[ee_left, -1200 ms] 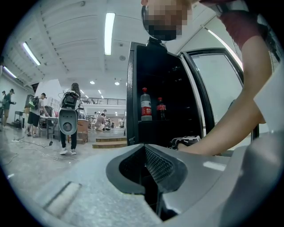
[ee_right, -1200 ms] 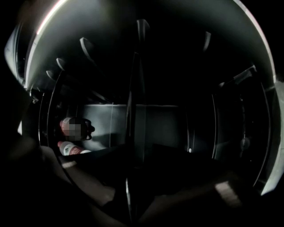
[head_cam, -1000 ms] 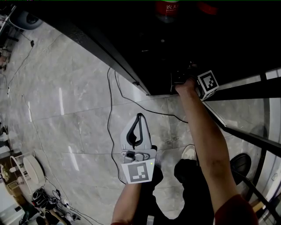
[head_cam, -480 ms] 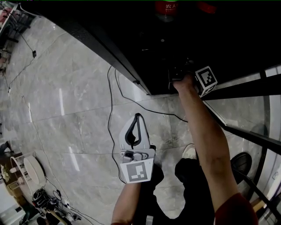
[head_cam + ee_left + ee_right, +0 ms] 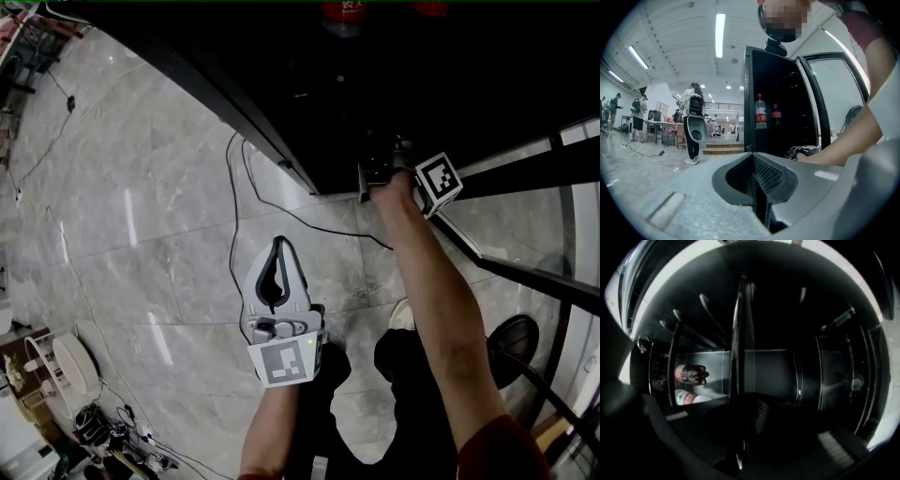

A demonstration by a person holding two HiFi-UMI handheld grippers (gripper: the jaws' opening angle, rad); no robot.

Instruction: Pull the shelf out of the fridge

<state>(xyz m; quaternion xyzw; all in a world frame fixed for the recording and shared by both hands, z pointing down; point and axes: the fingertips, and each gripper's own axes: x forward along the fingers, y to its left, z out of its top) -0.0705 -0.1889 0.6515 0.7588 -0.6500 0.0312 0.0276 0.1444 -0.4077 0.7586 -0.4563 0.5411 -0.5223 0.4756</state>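
Note:
The black fridge (image 5: 403, 84) stands open with its inside dark. My right gripper (image 5: 377, 171) reaches into its front edge, turned on its side. In the right gripper view the shelf (image 5: 738, 329) shows edge-on as a thin dark plate running into the jaws, and my right gripper (image 5: 746, 423) is shut on its front edge. Two red-labelled bottles (image 5: 691, 375) stand deeper inside, to the left in that view. My left gripper (image 5: 278, 244) hangs over the floor away from the fridge, shut with nothing in it; in the left gripper view its pads (image 5: 765, 174) meet.
The fridge's glass door (image 5: 525, 173) stands open on the right, beside my right arm. A black cable (image 5: 234, 234) trails over the grey tiled floor (image 5: 141, 206). A person (image 5: 693, 122) stands far off in the hall, and clutter lies at the lower left (image 5: 84, 412).
My right gripper has drawn back slightly toward the fridge's front edge, with the shelf between its jaws. The left gripper has stayed about where it was.

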